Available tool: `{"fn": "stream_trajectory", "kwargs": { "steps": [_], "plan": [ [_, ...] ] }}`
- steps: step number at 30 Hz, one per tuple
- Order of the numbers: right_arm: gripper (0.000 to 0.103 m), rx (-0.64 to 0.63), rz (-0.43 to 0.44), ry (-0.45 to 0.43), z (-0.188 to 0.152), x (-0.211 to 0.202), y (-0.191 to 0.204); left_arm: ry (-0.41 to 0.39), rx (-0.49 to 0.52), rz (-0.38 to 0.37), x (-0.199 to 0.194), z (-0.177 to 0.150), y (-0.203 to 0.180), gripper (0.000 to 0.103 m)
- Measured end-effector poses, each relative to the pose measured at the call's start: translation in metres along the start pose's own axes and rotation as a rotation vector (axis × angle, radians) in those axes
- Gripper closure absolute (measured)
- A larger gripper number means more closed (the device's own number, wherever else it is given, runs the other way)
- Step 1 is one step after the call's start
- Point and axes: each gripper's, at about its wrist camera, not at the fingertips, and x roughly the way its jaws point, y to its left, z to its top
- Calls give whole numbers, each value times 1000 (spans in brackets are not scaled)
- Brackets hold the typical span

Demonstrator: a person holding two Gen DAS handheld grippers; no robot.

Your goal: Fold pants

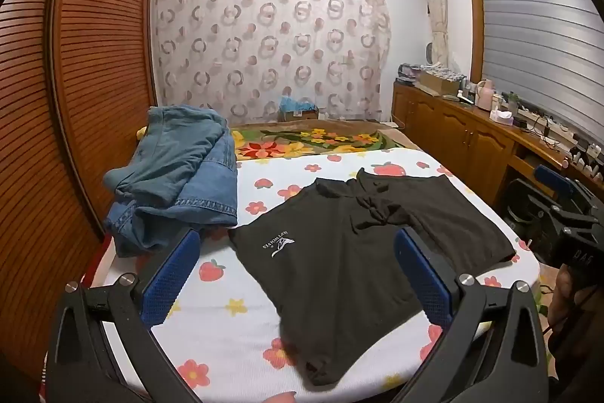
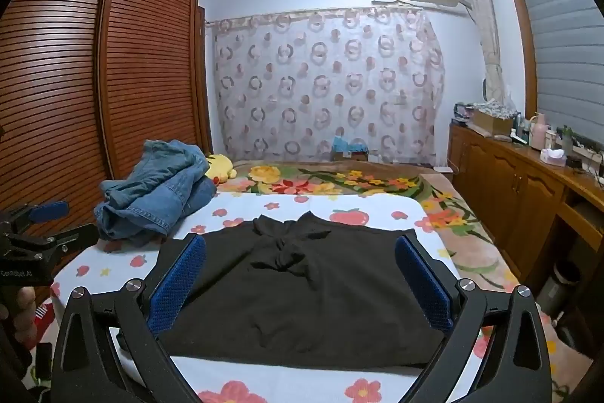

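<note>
Left wrist view: black pants [image 1: 339, 263] lie spread flat on a flower-print bed sheet [image 1: 226, 304], ahead of and below the left gripper [image 1: 298, 274], whose blue fingers [image 1: 173, 274] are spread wide with nothing pinched. Right gripper [image 2: 302, 282] hovers likewise, fingers spread wide over the same pants. Beyond the left fingertip sits a crumpled heap of blue denim clothing [image 1: 177, 176].
</note>
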Motion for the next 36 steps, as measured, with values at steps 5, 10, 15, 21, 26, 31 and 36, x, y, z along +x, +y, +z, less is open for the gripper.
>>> {"fn": "stream_trajectory", "kwargs": {
  "steps": [5,10,15,21,26,31,36],
  "plan": [
    [3,-22,-12,15,-1,2,0,-3,-2,5,0,0,-1,0],
    [3,-24,-9,1,3,-3,4,-1,-10,1,1,0,-1,0],
    [3,-27,-5,-2,-1,-2,2,-1,-11,0,1,0,-1,0],
    [3,-24,-7,1,-2,0,2,-1,-12,1,1,0,-1,0],
    [3,-21,-11,5,-1,0,1,-5,-15,0,4,-2,3,0],
    [3,-22,-10,3,-1,0,2,-6,-15,2,3,-3,4,0],
    [3,-20,-10,3,-1,0,1,-8,-17,3,2,-4,4,0]
  ]
}}
